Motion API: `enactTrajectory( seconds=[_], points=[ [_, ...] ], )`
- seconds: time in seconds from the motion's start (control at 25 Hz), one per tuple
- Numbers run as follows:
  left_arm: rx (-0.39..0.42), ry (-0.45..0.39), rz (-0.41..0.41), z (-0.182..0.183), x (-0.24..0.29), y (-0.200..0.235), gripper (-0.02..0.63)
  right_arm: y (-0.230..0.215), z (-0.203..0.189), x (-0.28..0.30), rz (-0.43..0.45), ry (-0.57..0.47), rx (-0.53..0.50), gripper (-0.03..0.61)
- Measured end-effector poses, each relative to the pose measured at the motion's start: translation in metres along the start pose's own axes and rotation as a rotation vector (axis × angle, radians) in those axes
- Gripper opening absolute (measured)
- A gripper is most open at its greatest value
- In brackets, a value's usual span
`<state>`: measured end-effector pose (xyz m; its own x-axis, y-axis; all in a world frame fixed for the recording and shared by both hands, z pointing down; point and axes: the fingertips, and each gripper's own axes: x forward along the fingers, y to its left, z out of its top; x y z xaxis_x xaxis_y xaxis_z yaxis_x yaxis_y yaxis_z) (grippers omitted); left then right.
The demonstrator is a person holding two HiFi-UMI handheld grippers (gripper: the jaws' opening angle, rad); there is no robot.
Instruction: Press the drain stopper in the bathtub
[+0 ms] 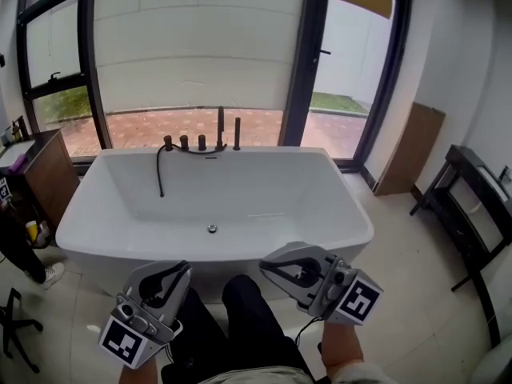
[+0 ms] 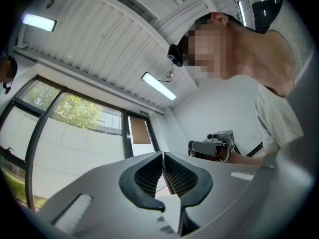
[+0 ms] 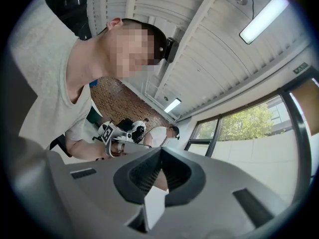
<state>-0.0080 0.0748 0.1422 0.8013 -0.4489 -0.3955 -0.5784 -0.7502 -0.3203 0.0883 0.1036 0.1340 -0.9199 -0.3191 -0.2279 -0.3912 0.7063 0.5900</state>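
Observation:
The white bathtub (image 1: 352, 214) stands ahead of me under the window. Its small round metal drain stopper (image 1: 212, 229) sits in the middle of the tub floor, near the front wall. Dark faucet fittings (image 1: 202, 142) and a black hose (image 1: 160, 173) are on the far rim. My left gripper (image 1: 181, 270) is held low in front of the tub, shut and empty, tilted up toward the ceiling in its own view (image 2: 163, 155). My right gripper (image 1: 267, 265) hangs beside it, also shut on nothing (image 3: 161, 151). Both are well short of the stopper.
My dark-trousered leg (image 1: 248, 318) is between the grippers. A wooden cabinet (image 1: 48, 174) and another person's leg and shoe (image 1: 32, 262) are at the left. A brown board (image 1: 410, 149) leans at the right wall, and a black rack (image 1: 472, 202) stands further right.

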Motion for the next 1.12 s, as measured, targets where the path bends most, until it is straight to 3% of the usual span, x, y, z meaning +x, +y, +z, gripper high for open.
enactTrajectory(
  seconds=[0.28,1.12],
  points=[
    [-0.019,-0.105,-0.008,0.012,0.005,-0.003,0.008,0.007,-0.005,-0.008,0.003,0.027,-0.025,0.0],
    [-0.003,-0.052,0.004,-0.01,0.005,0.006,0.008,0.012,-0.037,-0.001,0.049,0.072,0.02,0.0]
  ],
)
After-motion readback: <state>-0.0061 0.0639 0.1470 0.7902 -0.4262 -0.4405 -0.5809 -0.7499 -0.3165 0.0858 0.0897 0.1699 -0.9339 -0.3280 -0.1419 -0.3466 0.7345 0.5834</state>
